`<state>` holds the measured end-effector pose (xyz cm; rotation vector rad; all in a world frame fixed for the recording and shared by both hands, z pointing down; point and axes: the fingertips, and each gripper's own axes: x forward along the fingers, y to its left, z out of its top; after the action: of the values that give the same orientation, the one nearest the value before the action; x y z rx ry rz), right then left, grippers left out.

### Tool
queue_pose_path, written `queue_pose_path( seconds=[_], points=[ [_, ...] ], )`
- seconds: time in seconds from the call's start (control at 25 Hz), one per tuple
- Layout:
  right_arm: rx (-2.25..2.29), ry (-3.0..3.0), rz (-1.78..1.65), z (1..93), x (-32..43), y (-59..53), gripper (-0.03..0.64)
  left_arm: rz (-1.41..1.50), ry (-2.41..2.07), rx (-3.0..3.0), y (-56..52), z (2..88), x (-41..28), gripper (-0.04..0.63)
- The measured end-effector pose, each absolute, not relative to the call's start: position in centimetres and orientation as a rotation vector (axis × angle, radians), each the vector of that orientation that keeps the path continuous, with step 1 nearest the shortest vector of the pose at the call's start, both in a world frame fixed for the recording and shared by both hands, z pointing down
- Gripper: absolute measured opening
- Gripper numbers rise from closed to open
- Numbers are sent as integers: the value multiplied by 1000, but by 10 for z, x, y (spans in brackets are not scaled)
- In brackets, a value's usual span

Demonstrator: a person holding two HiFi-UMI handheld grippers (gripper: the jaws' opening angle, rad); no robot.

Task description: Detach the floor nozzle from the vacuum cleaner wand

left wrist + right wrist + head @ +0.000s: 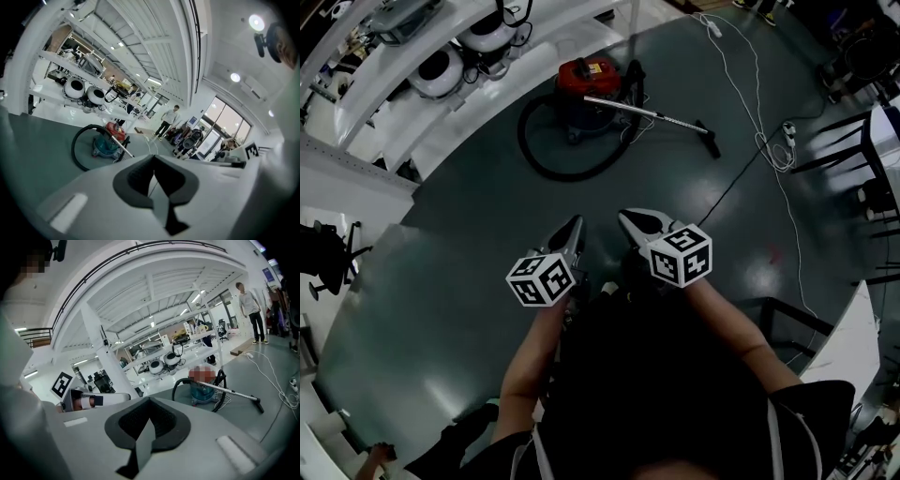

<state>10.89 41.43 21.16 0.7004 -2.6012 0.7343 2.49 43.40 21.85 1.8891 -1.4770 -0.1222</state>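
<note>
Head view: left gripper and right gripper, both closed and empty, hang well apart from the vacuum cleaner, bare floor between; the floor nozzle lies right of it, on the wand.

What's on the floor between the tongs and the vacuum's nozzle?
Just bare, shiny dark green floor, seen in the head view, between the left tongs, the right tongs and the black floor nozzle.

The floor nozzle lies right of the vacuum cleaner, wand between.
</note>
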Motion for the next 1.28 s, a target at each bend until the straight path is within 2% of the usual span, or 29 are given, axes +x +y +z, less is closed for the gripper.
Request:
queue_pose_path(
  seconds=[0.28, 0.76, 1.28],
  points=[
    [801, -2599, 714, 213, 123, 336, -3, -92, -1506, 1908, 374, 212, 35, 9],
    [723, -2653, 725, 206, 135, 239, -2, -143, -1615, 1875, 279, 205, 46, 9],
    [731, -2634, 725, 216, 150, 168, -3, -112, -1676, 1846, 220, 208, 41, 9]
  ],
)
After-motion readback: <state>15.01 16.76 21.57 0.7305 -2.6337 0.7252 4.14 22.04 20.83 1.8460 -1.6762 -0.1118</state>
